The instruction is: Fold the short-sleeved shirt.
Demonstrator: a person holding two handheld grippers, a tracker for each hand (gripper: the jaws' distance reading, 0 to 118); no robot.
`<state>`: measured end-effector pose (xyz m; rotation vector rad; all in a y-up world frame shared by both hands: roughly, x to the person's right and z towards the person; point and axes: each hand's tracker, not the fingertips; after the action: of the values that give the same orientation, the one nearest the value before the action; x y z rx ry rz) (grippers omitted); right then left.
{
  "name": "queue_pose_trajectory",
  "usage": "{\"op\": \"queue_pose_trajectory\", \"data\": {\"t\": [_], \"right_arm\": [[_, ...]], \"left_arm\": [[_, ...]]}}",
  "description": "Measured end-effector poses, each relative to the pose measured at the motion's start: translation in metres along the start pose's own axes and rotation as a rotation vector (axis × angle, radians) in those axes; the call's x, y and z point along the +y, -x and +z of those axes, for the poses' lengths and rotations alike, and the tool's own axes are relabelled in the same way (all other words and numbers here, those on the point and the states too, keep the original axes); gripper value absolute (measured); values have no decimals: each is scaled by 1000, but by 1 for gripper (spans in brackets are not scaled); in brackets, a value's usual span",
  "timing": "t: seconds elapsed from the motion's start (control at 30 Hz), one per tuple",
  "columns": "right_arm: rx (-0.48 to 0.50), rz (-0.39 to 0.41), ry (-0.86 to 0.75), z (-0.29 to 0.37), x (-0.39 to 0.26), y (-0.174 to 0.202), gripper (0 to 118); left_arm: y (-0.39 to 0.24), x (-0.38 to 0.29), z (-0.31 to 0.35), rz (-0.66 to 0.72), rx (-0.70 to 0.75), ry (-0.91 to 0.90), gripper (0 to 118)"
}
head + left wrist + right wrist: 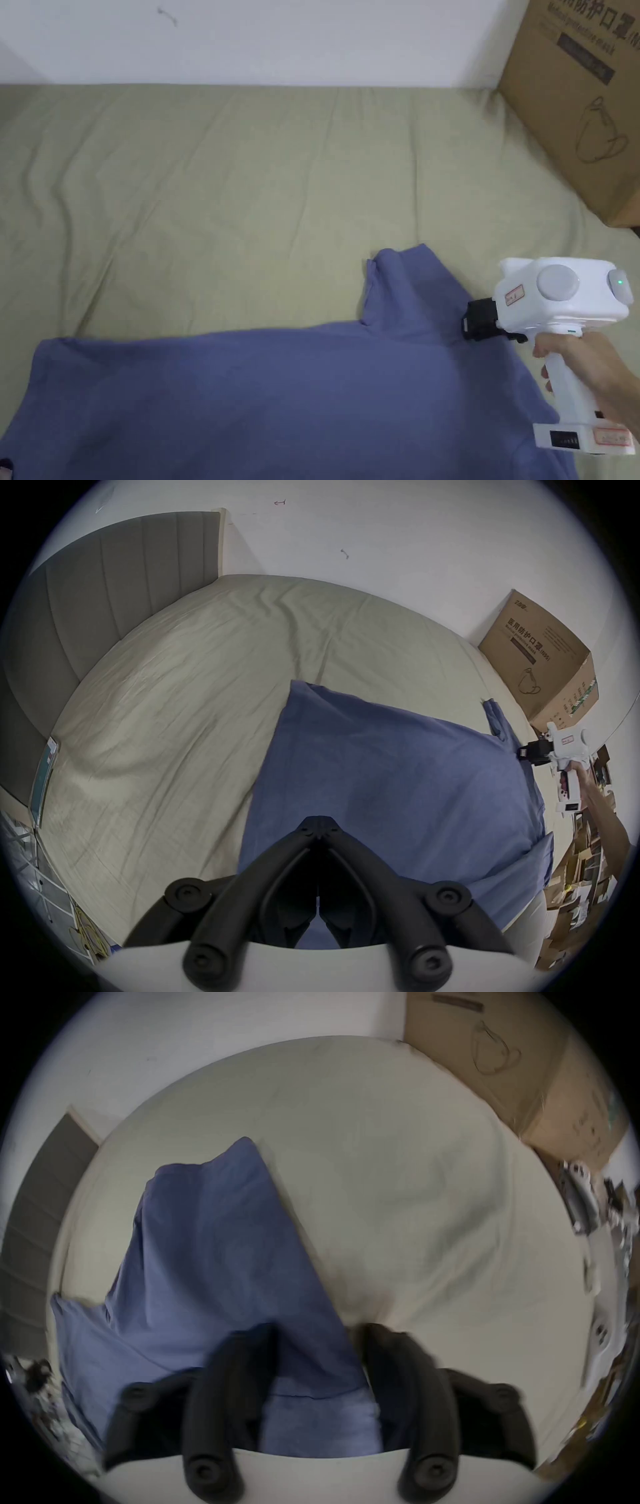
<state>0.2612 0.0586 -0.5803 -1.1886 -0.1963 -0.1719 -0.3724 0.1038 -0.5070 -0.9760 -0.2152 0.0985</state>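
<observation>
Shirt: blue short-sleeved shirt [281,387] lies spread on the bed [219,187].
Right claw [318,1342]: jaws parted, straddling the shirt's edge near the sleeve; hand [584,362] grips the handle upright.
Left claw [319,830]: tips clenched together above the shirt.

shirt [281,394]: cut off at head view's bottom edge | right gripper view: blurred | cardboard box [581,100]: cropped at right
</observation>
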Motion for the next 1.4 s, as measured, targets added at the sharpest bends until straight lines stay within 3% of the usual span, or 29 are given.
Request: {"op": "queue_pose_trajectory", "data": {"t": [0.03, 0.1, 0.13, 0.2, 0.23, 0.27, 0.3, 0.5, 0.77, 0.87, 0.93, 1.0, 1.07, 1.1, 1.17, 1.23, 1.33, 1.4], "right_arm": [[5, 37, -7, 4, 1, 1, 4], [69, -58, 3, 10, 1, 4, 3], [106, -68, 16, 9, 1, 6, 3], [91, -43, 4, 11, 0, 12, 3], [67, -26, -1, 13, 0, 16, 3], [48, 7, -14, 17, 1, 19, 3], [55, 0, -16, 20, 2, 20, 3], [85, -32, -43, 34, 5, 14, 3], [77, -57, -22, 31, -2, 7, 3], [82, -67, -24, 29, -2, 7, 3], [82, -69, -20, 27, -3, 8, 3], [77, -63, -13, 27, -3, 9, 3], [77, -65, -12, 28, -3, 9, 3], [80, -77, -13, 28, -3, 8, 3], [92, -110, -15, 30, -2, 5, 3], [104, -139, -29, 36, -4, 4, 3], [108, -137, -47, 52, -7, 0, 3], [120, -140, -65, 67, -11, -5, 3]], "left_arm": [[2, 2, -2, -4, 5, 3, 2], [6, 6, -6, 0, 29, -1, 6], [8, 11, -7, 11, 43, -2, 10], [14, 20, -9, 34, 44, -21, 26], [15, 26, -12, 44, 42, -23, 79], [17, 31, -15, 41, 39, -19, 106], [18, 37, -14, 39, 34, -29, 111], [25, 86, -58, 5, 41, -7, 110], [32, 126, -124, 79, 78, 76, 109], [24, 126, -150, 78, 22, 148, 109], [12, 125, -161, -34, 134, 177, 108], [5, 127, -157, -52, 136, 161, 98], [4, 131, -150, -42, 159, 156, 67], [3, 132, -145, -62, 174, 135, 43], [-5, 133, -137, -138, 175, 129, 24], [-16, 130, -132, -168, 205, 141, 12], [-13, 130, -116, -150, 173, 122, 9], [-8, 128, -96, -85, 75, 84, 7]]}}
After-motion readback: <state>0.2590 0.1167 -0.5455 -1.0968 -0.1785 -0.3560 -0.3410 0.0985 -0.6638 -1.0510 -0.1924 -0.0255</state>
